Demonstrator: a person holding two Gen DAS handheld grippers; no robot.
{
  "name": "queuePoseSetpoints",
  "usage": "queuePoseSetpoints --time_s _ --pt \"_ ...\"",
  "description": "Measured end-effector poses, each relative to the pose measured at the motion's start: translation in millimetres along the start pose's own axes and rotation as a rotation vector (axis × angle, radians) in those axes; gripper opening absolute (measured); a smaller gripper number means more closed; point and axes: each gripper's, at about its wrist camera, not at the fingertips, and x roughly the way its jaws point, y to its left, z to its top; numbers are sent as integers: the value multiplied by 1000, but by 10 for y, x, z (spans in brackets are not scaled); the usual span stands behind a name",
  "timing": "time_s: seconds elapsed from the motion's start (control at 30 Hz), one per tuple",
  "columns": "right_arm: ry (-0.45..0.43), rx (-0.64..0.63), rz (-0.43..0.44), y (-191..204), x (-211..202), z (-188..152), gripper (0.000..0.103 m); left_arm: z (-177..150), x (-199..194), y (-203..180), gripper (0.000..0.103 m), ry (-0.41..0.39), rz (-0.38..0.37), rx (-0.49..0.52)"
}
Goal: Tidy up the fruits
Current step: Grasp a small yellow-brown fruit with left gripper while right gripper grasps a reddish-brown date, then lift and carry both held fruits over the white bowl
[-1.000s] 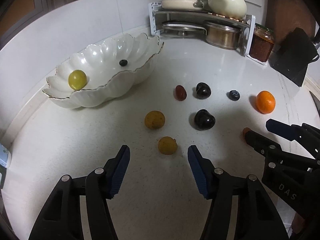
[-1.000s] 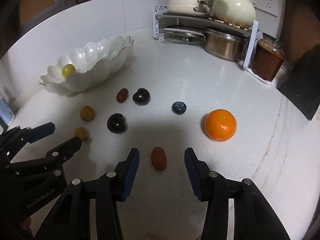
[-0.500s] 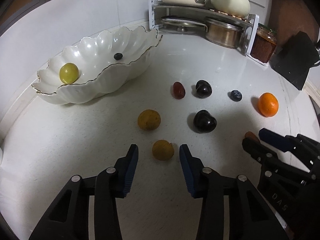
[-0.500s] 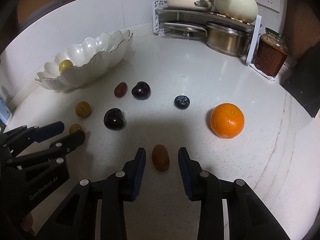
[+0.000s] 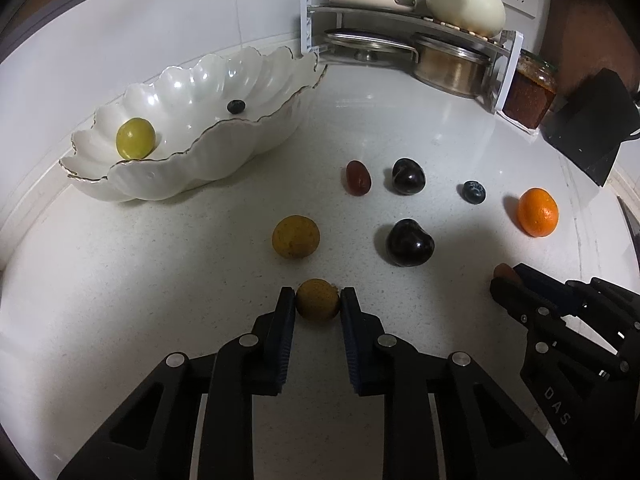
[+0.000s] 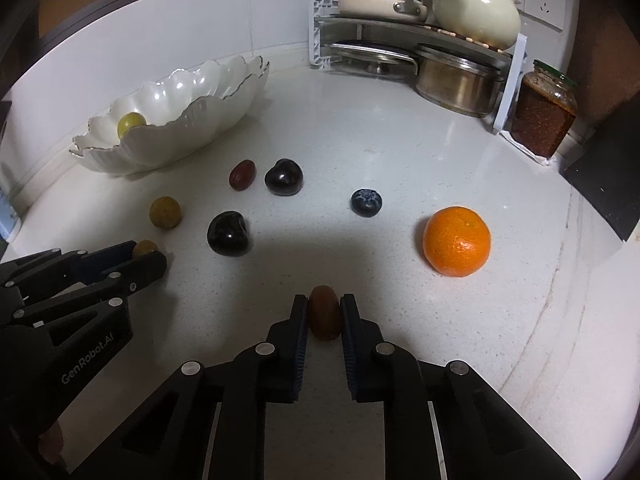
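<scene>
Countertop (image 5: 400,128): both grippers' fingers (image 5: 286,312) now nearer fruit.

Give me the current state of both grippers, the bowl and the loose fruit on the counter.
left gripper: closing, fingers against the yellow-brown fruit, fruit on the counter.
right gripper: shut on the brown oval fruit, also on the counter.
scalloped bowl: upright, holding a green-yellow fruit and a small dark berry.
orange: loose on the counter.
blueberry: loose.
two dark cherries: loose, apart.
</scene>
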Motion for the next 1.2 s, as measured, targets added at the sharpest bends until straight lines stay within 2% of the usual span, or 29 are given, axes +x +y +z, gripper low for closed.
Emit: queuePoseSetpoints --time_s 0.4,0.67,1.0,1.2 --pt "-27 13 27 -7 -180 64 18 50 -245 -10 24 -45 1 -8" --pt "-69 -31 80 -11 -351 240 18 148 -487 -6 24 -89 49 -50" --pt "-119 -80 146 -51 -568 500 18 285 -769 -6 23 -153 67 -121" --pt "-168 -108 183 -33 -718 639 18 394 -907 -41 23 -195 96 -128"
